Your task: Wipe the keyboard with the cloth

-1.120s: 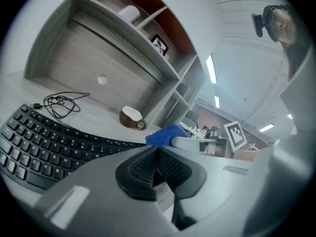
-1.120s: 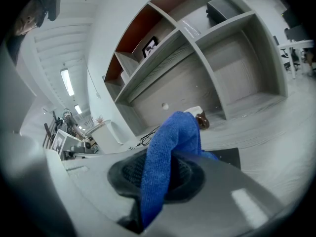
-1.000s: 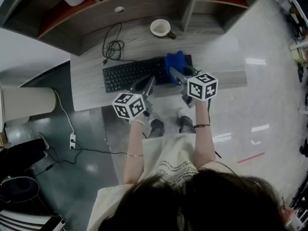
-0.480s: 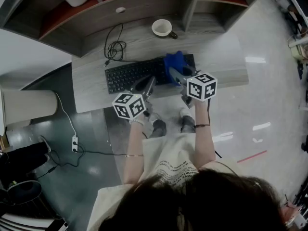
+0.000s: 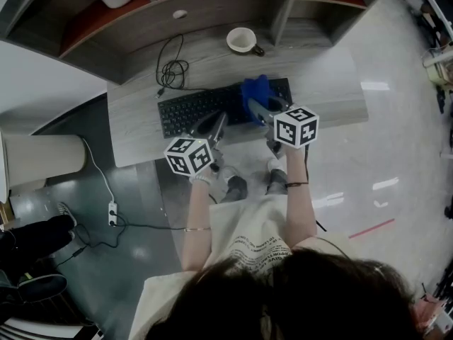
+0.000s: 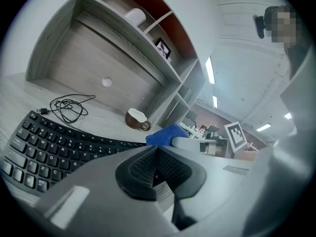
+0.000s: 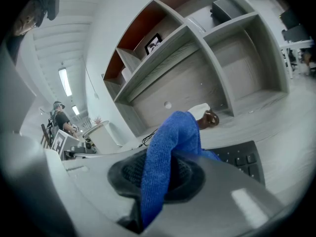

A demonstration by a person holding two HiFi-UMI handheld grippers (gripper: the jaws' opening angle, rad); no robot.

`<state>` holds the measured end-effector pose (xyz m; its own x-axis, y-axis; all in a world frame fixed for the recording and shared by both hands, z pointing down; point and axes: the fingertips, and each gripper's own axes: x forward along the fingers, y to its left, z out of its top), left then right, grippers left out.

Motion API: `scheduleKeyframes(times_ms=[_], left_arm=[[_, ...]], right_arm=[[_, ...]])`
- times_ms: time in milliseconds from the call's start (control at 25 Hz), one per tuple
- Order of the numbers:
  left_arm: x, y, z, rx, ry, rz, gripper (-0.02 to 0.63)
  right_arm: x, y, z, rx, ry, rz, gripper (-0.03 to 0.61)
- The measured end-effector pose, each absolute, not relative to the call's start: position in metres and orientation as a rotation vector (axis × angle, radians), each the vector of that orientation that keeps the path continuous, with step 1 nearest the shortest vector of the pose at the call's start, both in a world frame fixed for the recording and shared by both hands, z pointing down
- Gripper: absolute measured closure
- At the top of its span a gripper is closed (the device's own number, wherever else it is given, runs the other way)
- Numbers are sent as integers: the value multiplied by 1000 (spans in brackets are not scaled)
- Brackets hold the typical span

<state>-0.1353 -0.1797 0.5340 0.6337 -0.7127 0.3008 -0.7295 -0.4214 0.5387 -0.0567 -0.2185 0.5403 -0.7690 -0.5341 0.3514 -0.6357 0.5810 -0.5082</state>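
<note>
On grey wooden desk (image 5: 325, 76) below open shelving (image 5: 212, 6): keyboard (image 5: 191, 110), cloth (image 5: 256, 91), cup (image 5: 241, 40), cable (image 5: 172, 69)

Keyboard (image 5: 205, 110): black, by tabletop's (image 5: 318, 69) front edge.
Cloth (image 5: 256, 91): blue, at right tongs' (image 5: 255, 107) tip, on keyboard's right end.
Left tongs (image 5: 220, 120): at keyboard's front edge.
Cup (image 5: 241, 40): toward the back edge.

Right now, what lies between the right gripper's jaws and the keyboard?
The blue cloth: the right gripper is shut on it, and it bunches over the right end of the keyboard. The head view and the right gripper view both show this.
</note>
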Motion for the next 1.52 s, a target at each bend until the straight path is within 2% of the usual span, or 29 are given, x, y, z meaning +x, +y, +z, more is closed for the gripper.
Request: scheduleKeyframes(times_ms=[1520], left_arm=[[-195, -172, 541, 2211, -1132, 36, 623]], right_arm=[[-128, -209, 546, 935, -2659, 936, 526]])
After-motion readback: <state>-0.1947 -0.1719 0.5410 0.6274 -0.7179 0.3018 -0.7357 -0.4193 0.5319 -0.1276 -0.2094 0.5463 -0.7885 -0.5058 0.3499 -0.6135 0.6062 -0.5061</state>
